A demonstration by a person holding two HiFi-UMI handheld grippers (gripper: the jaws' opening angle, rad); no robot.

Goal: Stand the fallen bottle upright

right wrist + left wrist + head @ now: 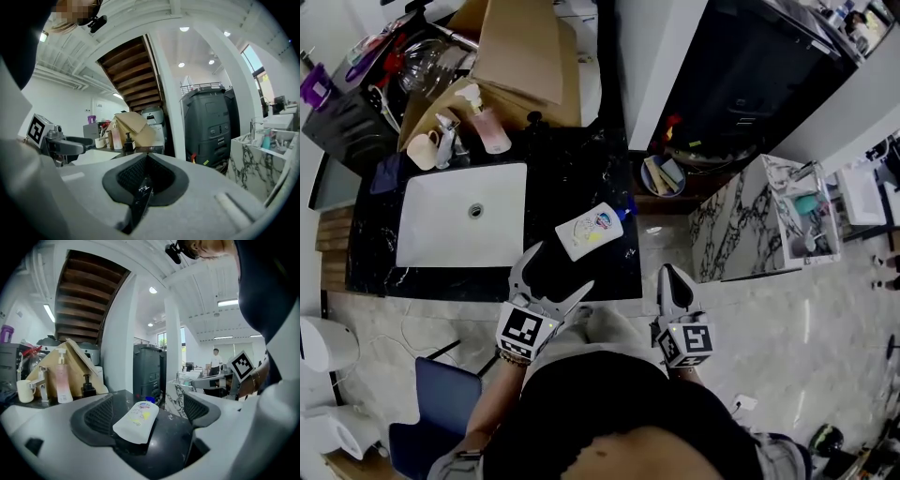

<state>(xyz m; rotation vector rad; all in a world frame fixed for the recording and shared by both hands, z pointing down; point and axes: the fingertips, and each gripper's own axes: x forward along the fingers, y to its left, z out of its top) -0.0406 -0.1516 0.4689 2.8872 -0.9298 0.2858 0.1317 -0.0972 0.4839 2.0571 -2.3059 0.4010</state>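
Two grippers (562, 267) (668, 274), one fallen bottle (591, 231)

Head view above counter (551, 187), gripper views level

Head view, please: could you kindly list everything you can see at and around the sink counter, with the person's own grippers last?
bottle: one, white with a blue cap, lying on its side on the counter, right of the sink
counter: one, black
sink: one, white, set into the counter
pump bottle: one, pink, upright behind the sink
cup: one, cream, left of the pump bottle
cardboard: brown, behind the counter
chair: one, blue, on the floor at lower left
left gripper: grey, jaws apart, just short of the bottle
right gripper: grey, jaws together, empty, right of the counter
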